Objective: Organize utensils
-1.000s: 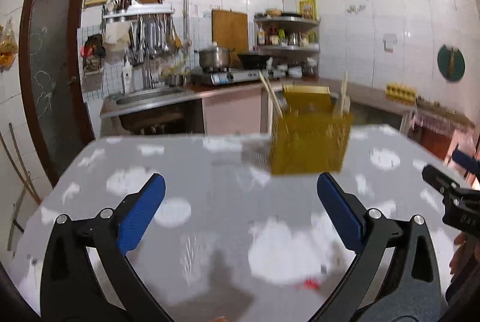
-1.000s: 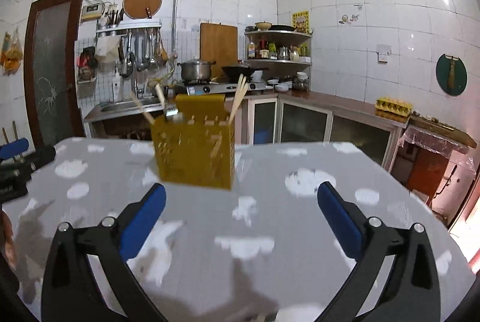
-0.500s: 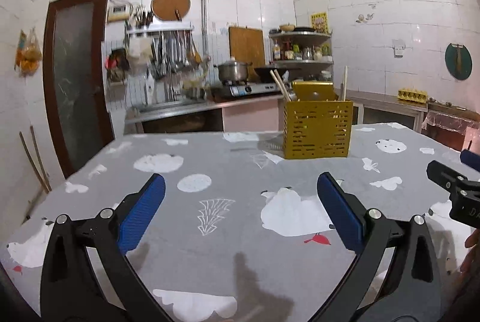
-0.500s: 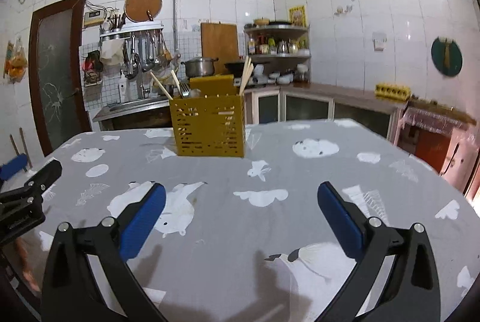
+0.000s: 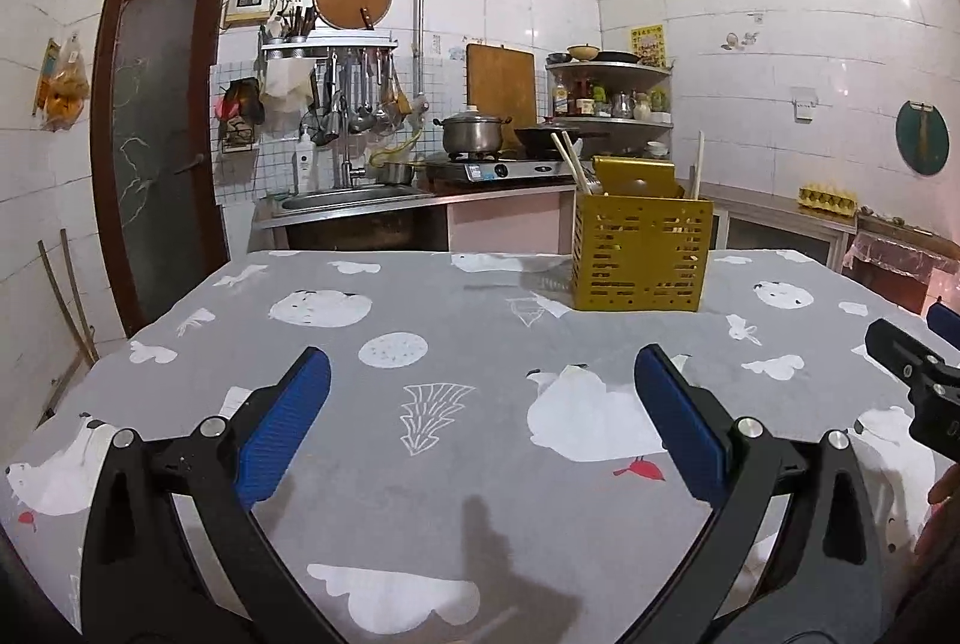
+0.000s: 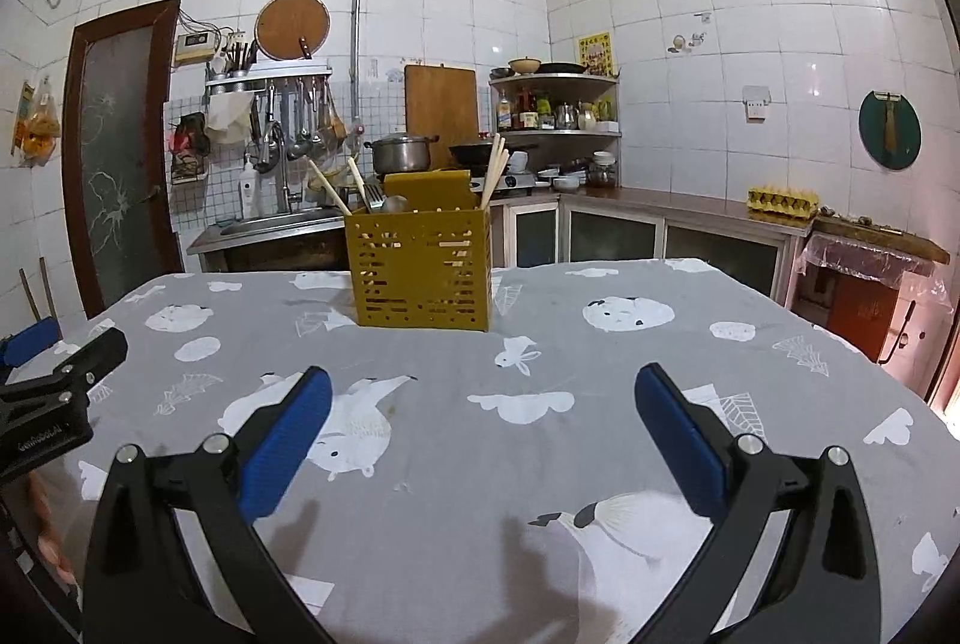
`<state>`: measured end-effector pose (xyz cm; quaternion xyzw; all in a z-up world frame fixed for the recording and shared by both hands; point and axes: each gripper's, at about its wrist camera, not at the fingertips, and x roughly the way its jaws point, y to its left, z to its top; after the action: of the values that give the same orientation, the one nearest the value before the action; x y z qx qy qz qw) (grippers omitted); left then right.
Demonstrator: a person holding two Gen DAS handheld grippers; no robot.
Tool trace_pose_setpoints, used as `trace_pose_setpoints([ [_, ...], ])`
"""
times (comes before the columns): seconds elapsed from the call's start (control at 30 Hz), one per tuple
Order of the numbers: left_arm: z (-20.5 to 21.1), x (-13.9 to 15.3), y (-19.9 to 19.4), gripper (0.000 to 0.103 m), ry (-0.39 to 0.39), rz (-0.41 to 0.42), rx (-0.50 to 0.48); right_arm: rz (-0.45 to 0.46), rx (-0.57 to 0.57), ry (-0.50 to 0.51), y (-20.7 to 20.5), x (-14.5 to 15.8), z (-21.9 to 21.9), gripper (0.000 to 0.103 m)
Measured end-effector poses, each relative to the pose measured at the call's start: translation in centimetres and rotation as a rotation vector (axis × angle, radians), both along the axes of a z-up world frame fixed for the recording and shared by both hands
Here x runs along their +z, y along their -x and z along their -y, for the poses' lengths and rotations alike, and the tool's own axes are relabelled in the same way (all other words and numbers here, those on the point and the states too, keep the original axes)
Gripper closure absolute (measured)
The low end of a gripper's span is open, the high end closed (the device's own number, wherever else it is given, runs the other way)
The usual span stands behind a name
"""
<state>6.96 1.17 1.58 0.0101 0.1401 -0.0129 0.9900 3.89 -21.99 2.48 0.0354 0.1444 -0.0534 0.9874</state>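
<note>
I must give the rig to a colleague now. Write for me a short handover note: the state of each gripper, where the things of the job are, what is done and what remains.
Left gripper: open, empty, above the near part of the table.
Right gripper: open, empty, also above the near part of the table.
Yellow utensil holder: upright on the grey tablecloth, toward the far side, apart from both grippers.
Done: chopsticks and some metal utensils stand in the holder.
Left: no loose utensils show on the table, so sorting looks finished; check the compartments, which cannot be seen into from here.
</note>
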Motion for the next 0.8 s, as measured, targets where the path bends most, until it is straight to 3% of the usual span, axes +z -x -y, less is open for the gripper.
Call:
trace_pose_setpoints([
  [0.8,0.75,0.42,0.83,0.005,-0.042,0.042,0.005,0.023,-0.009,0.02,0.42,0.25,-0.27,0.004],
])
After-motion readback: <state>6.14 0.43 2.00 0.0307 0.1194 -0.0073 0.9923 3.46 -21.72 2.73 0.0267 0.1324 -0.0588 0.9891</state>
